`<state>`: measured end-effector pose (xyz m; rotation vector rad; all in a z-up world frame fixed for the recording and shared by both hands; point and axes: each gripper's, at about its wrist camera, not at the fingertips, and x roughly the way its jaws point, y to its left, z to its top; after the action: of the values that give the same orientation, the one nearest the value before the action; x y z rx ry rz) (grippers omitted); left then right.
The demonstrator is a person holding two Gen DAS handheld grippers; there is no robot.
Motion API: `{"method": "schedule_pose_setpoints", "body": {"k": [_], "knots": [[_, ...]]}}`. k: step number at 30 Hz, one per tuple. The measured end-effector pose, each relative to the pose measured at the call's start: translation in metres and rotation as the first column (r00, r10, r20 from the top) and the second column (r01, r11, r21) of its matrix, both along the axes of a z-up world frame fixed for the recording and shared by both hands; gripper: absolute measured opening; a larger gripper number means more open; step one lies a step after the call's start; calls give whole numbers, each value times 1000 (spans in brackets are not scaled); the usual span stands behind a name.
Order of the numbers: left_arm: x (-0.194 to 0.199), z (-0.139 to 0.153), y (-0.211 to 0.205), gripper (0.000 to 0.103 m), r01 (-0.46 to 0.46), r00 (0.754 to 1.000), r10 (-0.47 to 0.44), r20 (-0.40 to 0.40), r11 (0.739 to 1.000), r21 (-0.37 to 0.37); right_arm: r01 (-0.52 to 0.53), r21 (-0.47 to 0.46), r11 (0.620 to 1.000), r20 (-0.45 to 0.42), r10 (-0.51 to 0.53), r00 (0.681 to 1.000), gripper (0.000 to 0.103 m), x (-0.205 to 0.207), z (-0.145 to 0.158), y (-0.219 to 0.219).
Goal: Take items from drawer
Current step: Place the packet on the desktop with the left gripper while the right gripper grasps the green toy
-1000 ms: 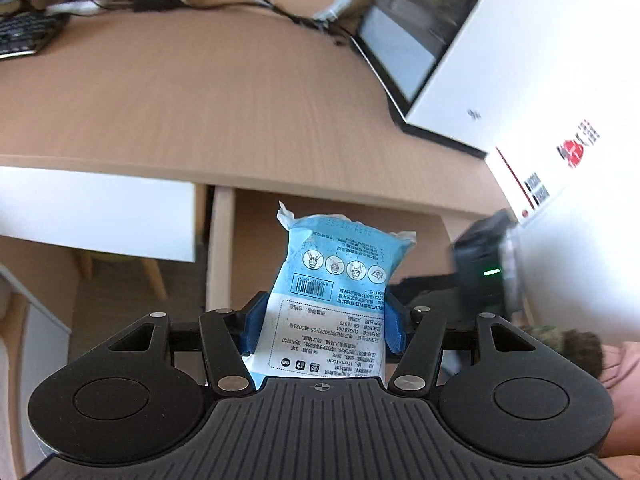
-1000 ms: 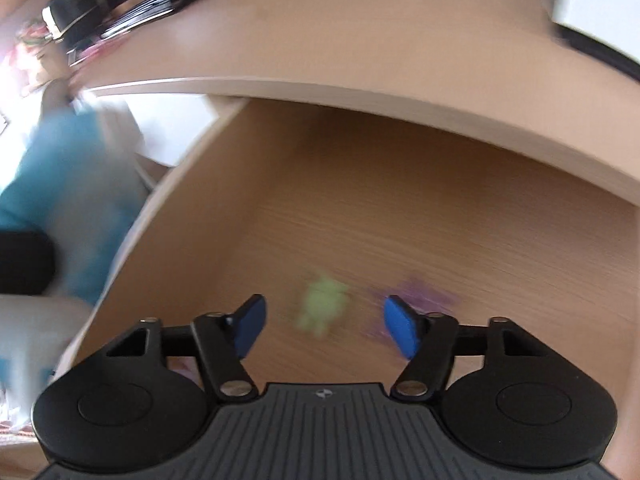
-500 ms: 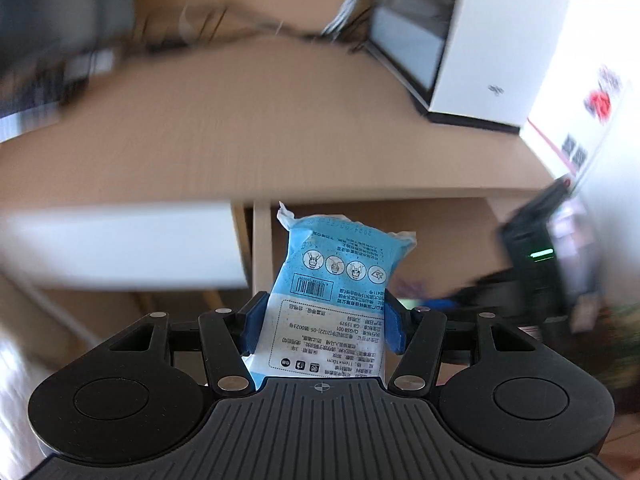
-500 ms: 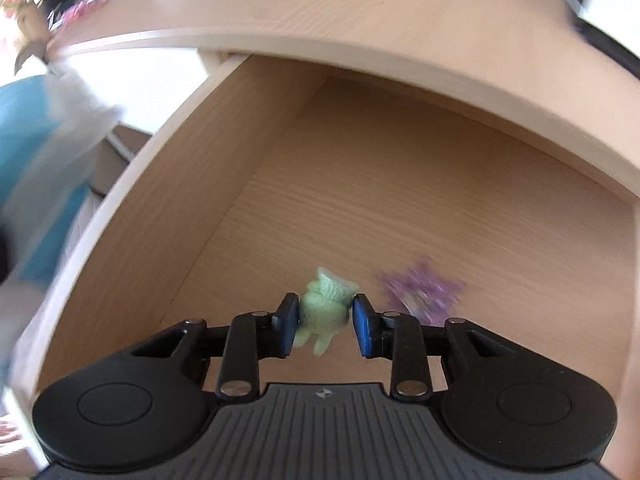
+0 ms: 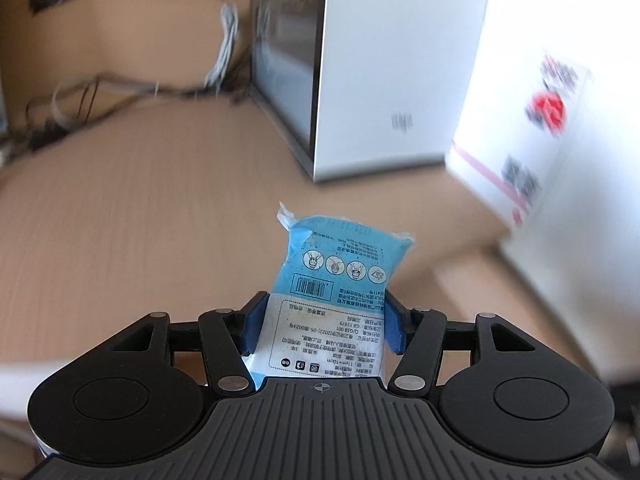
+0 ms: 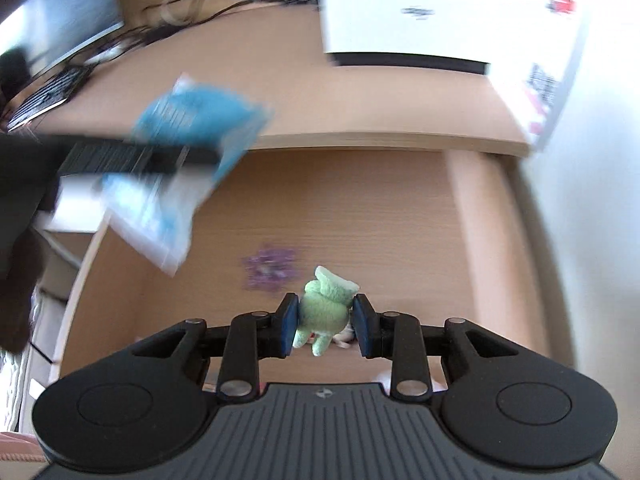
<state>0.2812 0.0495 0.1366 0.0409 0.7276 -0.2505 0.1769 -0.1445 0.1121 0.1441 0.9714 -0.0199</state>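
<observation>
My left gripper point(image 5: 323, 322) is shut on a blue and white tissue pack point(image 5: 335, 280), held over the wooden desk top point(image 5: 140, 216). The same tissue pack point(image 6: 192, 152) shows blurred at the left of the right wrist view, above the open wooden drawer point(image 6: 360, 208). My right gripper point(image 6: 325, 326) is shut on a small green plush toy point(image 6: 324, 308), lifted above the drawer floor. A purple item point(image 6: 270, 266) lies on the drawer floor just beyond it.
A white computer case point(image 5: 380, 72) and a white carton with red print point(image 5: 560, 128) stand on the desk at the right. Cables point(image 5: 120, 92) trail along the back. A keyboard point(image 6: 44, 96) and monitor point(image 6: 60, 20) sit far left.
My right gripper closed on the green plush toy and lifted it out of the drawer. My left gripper carried the tissue pack from in front of the desk to over the desk top.
</observation>
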Motion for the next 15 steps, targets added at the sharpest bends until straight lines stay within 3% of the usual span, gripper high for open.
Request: {"method": "schedule_pose_setpoints", "body": {"k": [2, 6, 8, 15], "knots": [[33, 3, -8, 63, 1, 1000, -1, 19, 1000, 4, 25, 4, 1000, 10, -25, 1000, 29, -3, -6, -4], [89, -20, -23, 63, 47, 994, -46, -94, 999, 13, 48, 17, 999, 22, -48, 999, 29, -8, -5, -10], [100, -32, -24, 64, 50, 992, -50, -114, 999, -3, 49, 20, 999, 26, -49, 998, 29, -7, -5, -12], [96, -24, -7, 64, 25, 999, -22, 43, 997, -70, 50, 13, 999, 71, -51, 996, 29, 8, 4, -18]]}}
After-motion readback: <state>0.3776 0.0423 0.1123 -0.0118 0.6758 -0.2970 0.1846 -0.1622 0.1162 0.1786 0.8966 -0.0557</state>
